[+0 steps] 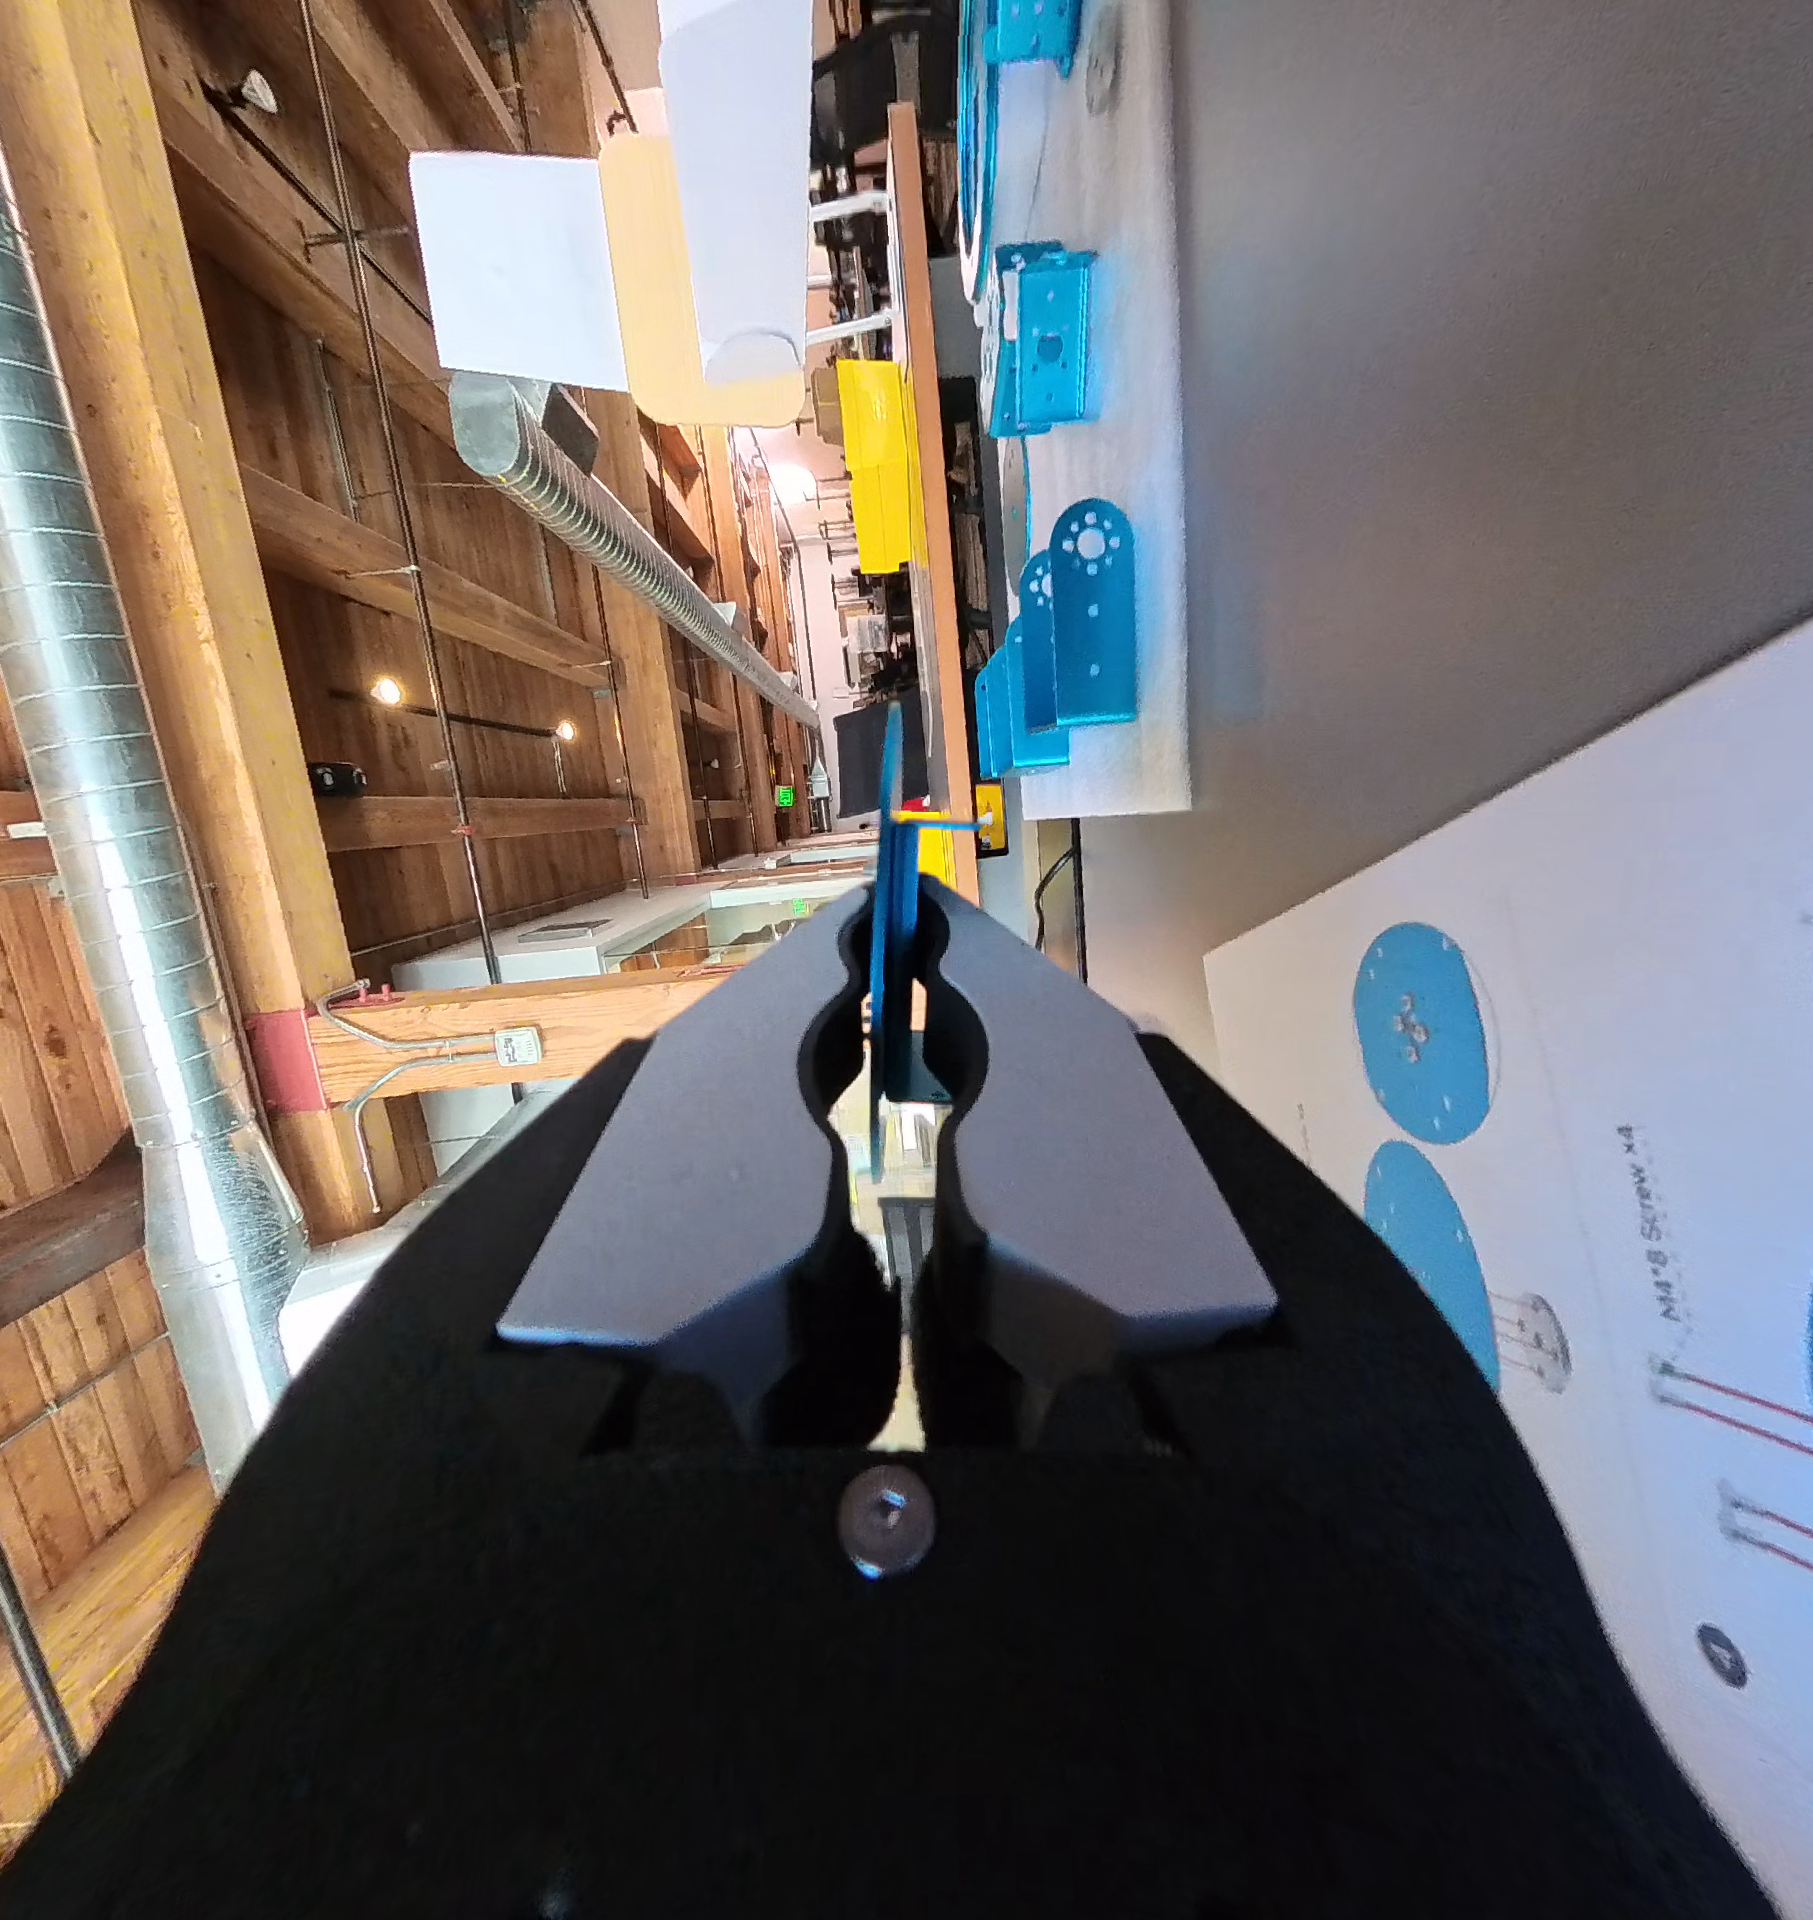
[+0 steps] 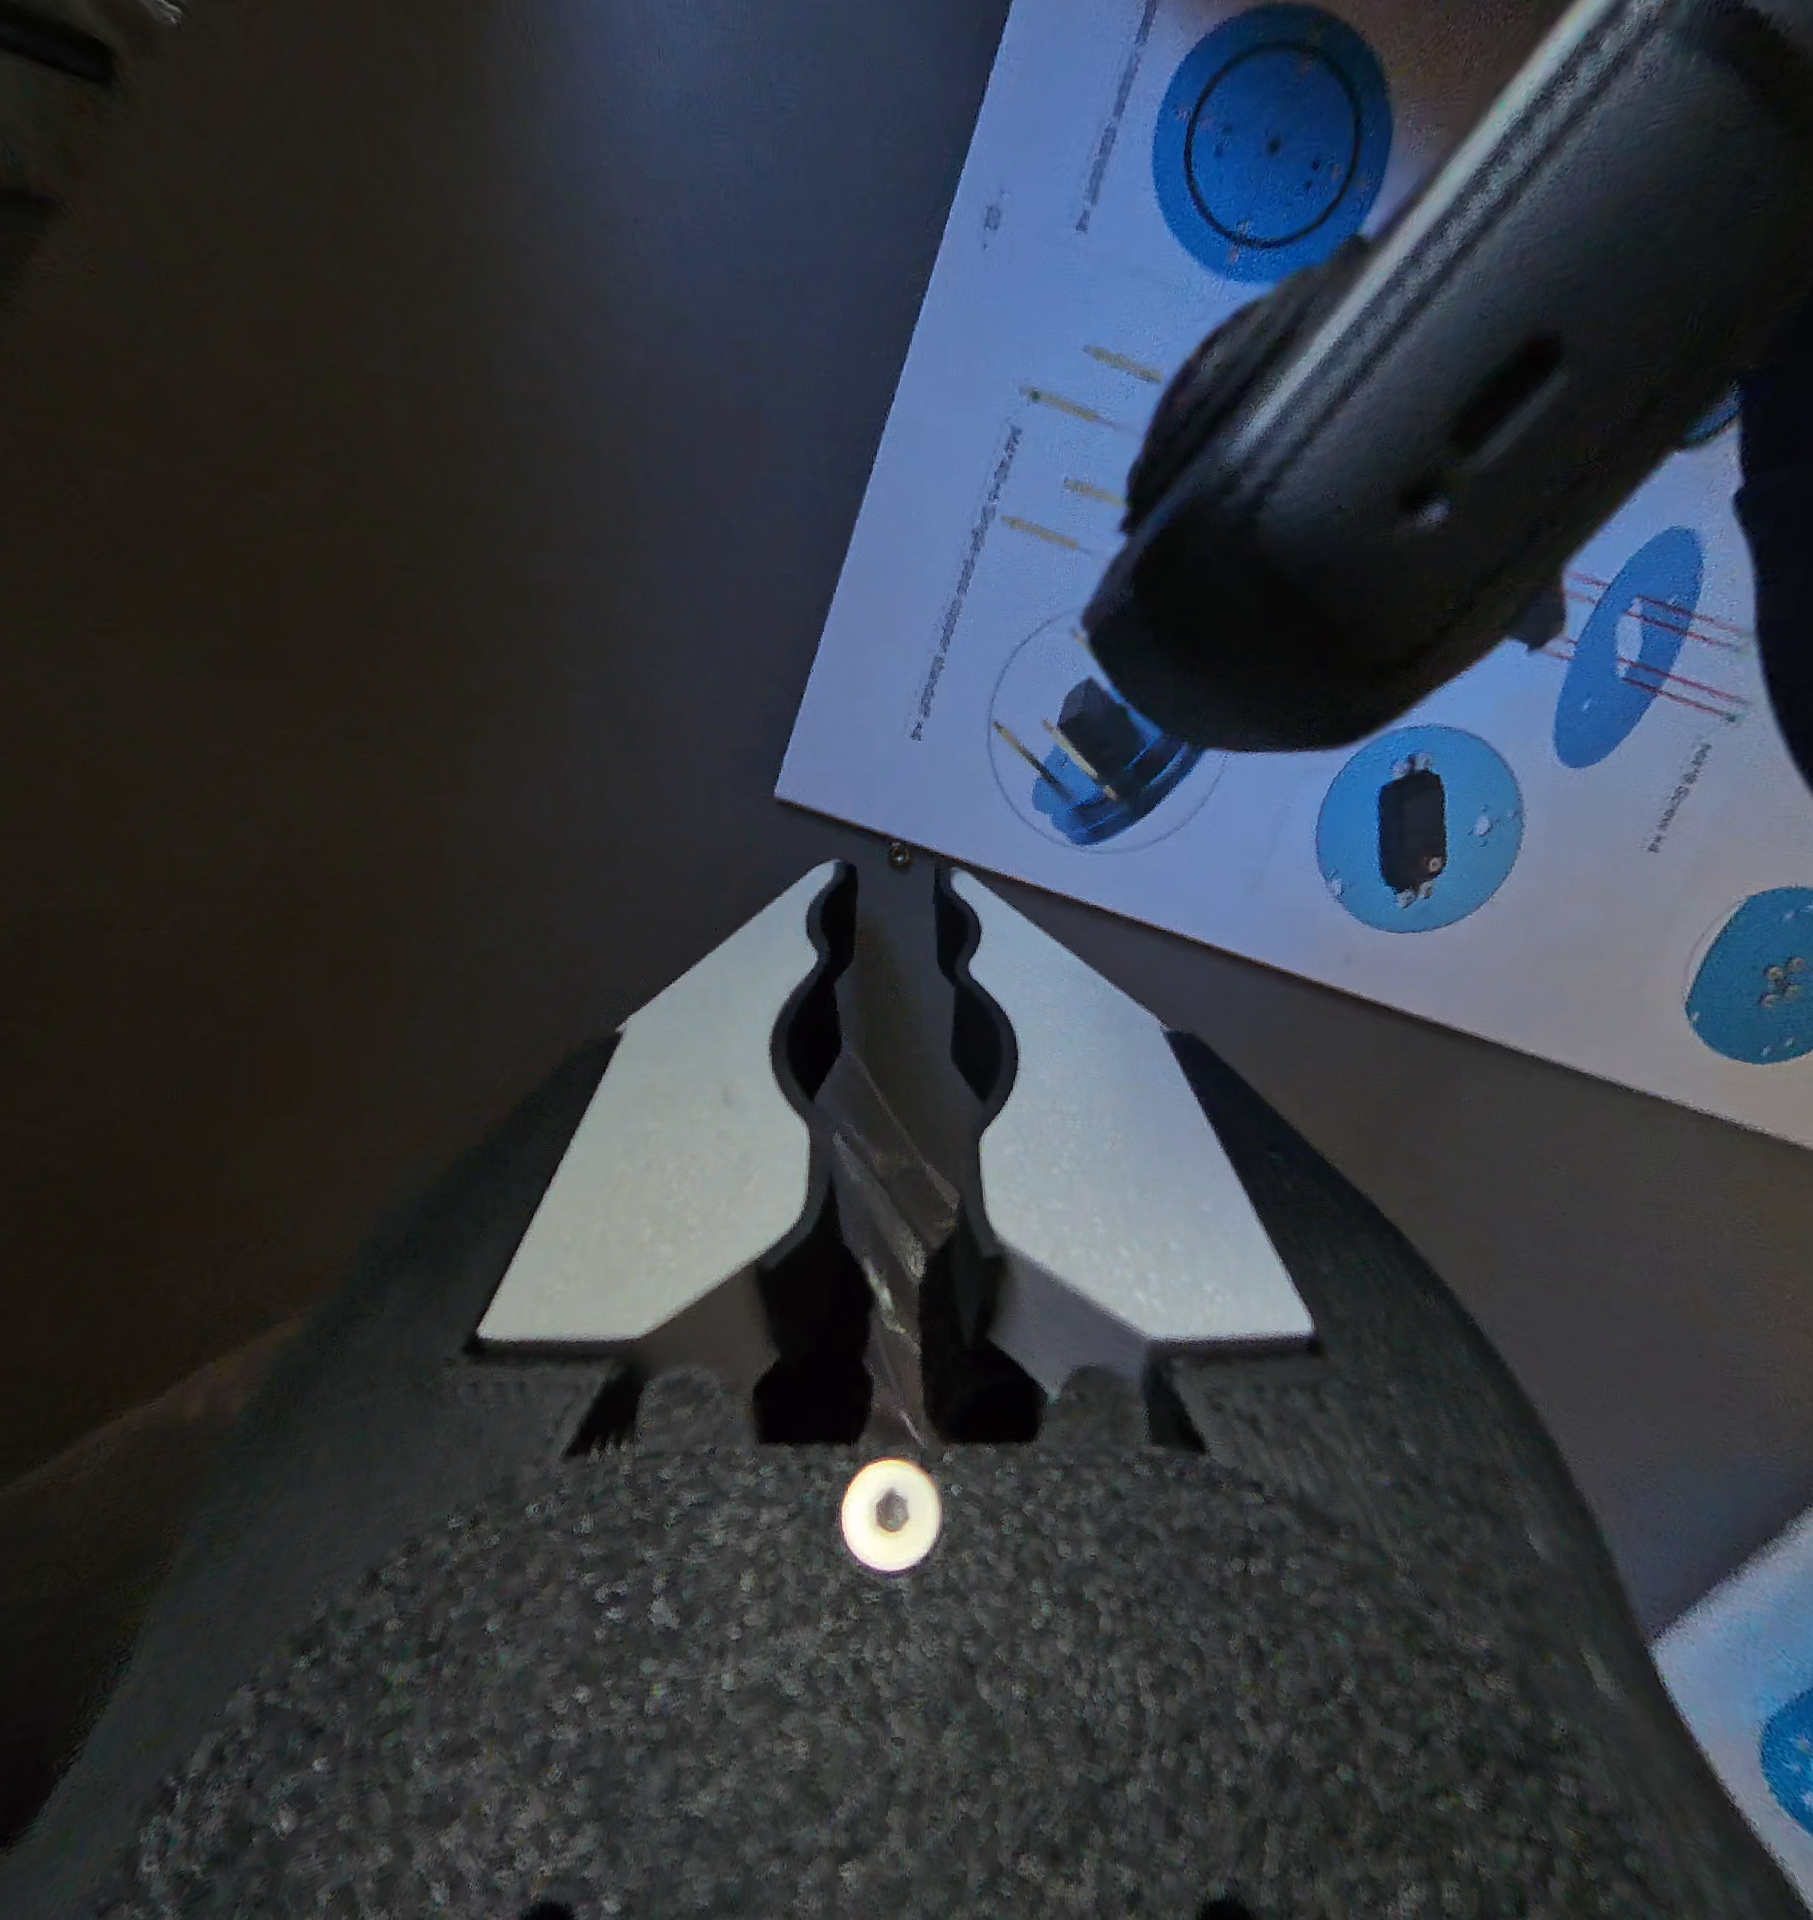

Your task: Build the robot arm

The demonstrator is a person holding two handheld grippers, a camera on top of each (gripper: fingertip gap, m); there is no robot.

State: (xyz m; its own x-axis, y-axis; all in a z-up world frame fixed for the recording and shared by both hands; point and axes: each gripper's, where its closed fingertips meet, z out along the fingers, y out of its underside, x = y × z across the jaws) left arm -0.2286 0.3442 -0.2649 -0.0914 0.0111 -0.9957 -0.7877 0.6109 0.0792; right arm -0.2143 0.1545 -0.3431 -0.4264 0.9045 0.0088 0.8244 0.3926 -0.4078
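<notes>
Gripping a thin blue plate (image 1: 891,935) edge-on, the left gripper (image 1: 894,904) has its jaws closed on it near their tips; a slim yellow-and-white pin (image 1: 949,821) crosses the plate's far end. Beyond, a white sheet (image 1: 1120,582) at the table's far edge carries at least three blue metal brackets (image 1: 1078,623), two standing side by side, one (image 1: 1042,343) apart. A printed instruction sheet (image 1: 1567,1143) lies nearer on the grey table (image 1: 1504,364). One yellow bin (image 1: 881,468) sits on a farther table; what it holds is hidden.

The right gripper (image 2: 891,883) has its jaws slightly parted at the tips, pinching a crumpled clear plastic bag (image 2: 886,1174) deeper between them. One tiny screw (image 2: 899,855) lies on the table just beyond the tips, beside the sheet's edge.
</notes>
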